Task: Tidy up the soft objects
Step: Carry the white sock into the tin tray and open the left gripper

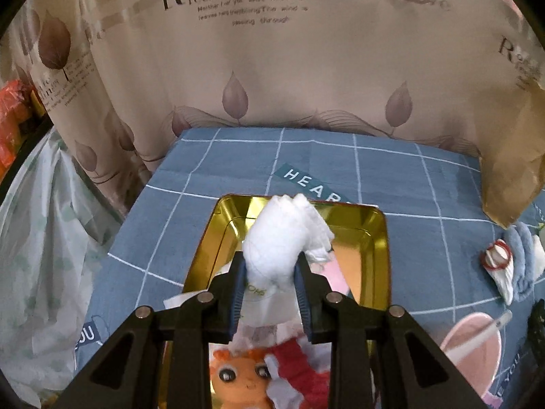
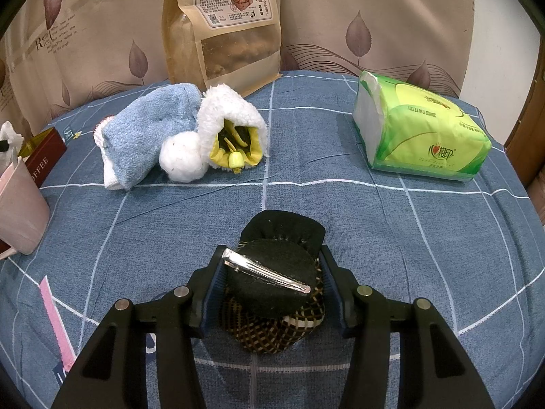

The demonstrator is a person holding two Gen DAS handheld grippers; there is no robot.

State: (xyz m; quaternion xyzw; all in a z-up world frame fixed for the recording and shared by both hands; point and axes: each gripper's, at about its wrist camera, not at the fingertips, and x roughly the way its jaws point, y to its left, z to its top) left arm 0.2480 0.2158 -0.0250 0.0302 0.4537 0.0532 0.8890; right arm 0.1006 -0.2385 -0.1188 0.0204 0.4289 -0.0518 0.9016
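The left gripper [image 1: 270, 272] pinched a white tissue bundle [image 1: 286, 238] directly over the gold tin [image 1: 378, 238] at frame centre, while the right gripper [image 2: 270, 272] fingers flanked a black hair clip [image 2: 272, 279], contact unclear.

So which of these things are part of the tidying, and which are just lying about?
Part of the job:
- white cloth bundle in left gripper
- gold tin
- black hair accessory in right gripper
- blue towel
- fluffy white pouch

Lying about:
- tissue pack
- snack bag
- pink cup
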